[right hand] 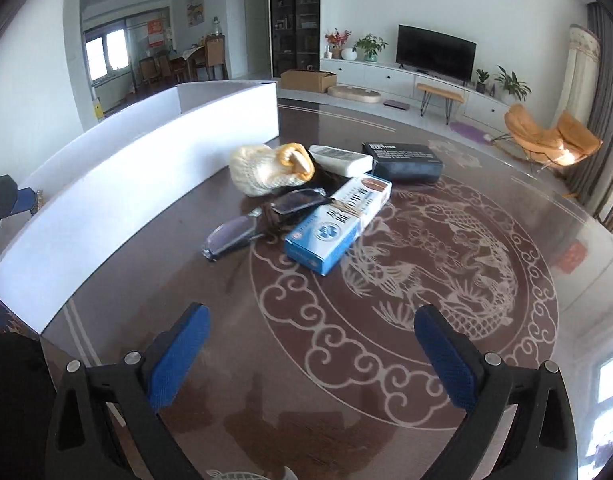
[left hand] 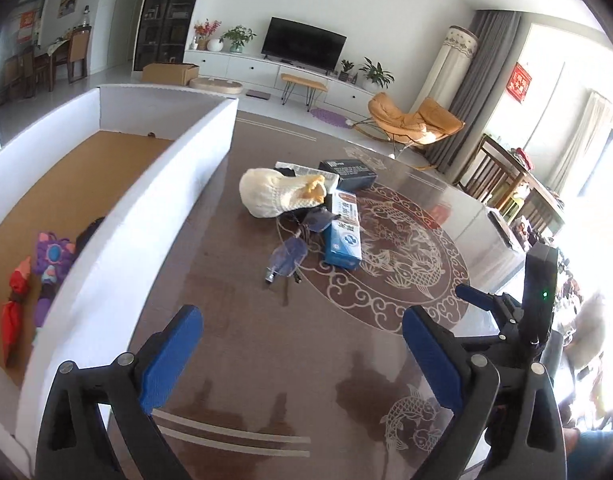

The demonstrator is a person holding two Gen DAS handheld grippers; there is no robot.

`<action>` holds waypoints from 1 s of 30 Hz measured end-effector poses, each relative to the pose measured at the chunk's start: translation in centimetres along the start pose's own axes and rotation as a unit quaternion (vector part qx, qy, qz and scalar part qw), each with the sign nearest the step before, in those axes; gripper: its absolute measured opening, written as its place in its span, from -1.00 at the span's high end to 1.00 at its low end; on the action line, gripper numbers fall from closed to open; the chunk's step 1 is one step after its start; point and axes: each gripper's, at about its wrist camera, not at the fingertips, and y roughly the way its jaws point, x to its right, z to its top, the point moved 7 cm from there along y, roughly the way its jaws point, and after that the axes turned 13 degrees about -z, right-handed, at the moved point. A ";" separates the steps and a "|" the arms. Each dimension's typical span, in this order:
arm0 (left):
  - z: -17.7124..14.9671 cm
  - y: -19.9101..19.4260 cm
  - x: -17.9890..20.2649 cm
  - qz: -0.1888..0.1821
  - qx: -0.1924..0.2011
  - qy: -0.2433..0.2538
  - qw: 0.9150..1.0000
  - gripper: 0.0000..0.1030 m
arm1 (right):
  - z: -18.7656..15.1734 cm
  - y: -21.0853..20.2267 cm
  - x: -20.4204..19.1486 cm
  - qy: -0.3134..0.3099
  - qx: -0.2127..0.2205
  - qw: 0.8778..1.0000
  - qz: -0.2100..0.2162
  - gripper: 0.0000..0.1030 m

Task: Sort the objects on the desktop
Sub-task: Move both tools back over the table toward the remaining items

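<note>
A pile lies mid-table: a cream knitted glove (left hand: 274, 196) (right hand: 262, 172), a blue-and-white carton (left hand: 344, 236) (right hand: 338, 224), a dark box (left hand: 348, 174) (right hand: 406, 160), a white packet (right hand: 340, 159) and folded glasses (left hand: 294, 248) (right hand: 262, 220). My left gripper (left hand: 302, 356) hovers open over bare table short of the pile, with nothing between its blue pads. My right gripper (right hand: 310, 352) is likewise open and holds nothing, also short of the pile. A white-walled box (left hand: 178, 184) (right hand: 146, 184) to the left holds a purple toy (left hand: 52, 256) and a red item (left hand: 14, 312).
The brown glass-topped table (right hand: 426, 320) has a fish pattern and spreads to the right of the pile. The box's long white wall runs along the pile's left side. Behind are a living room, a television and an orange chair (left hand: 414, 120).
</note>
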 end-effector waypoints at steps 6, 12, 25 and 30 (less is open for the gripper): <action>-4.1 7.7 1.5 0.013 -0.079 0.026 0.996 -0.98 | -6.0 0.6 8.4 0.073 -0.044 0.994 -0.073 -0.98; -5.4 8.4 0.8 0.030 -0.080 0.033 0.996 -0.98 | -8.1 0.6 10.6 0.116 -0.061 0.988 -0.085 -0.98; -5.9 9.2 0.9 0.098 -0.089 0.084 0.988 -0.98 | -8.9 1.7 10.3 0.110 -0.090 0.984 -0.103 -1.00; -5.9 9.4 0.9 0.102 -0.091 0.088 0.987 -1.00 | -8.9 1.7 10.3 0.110 -0.090 0.984 -0.103 -1.00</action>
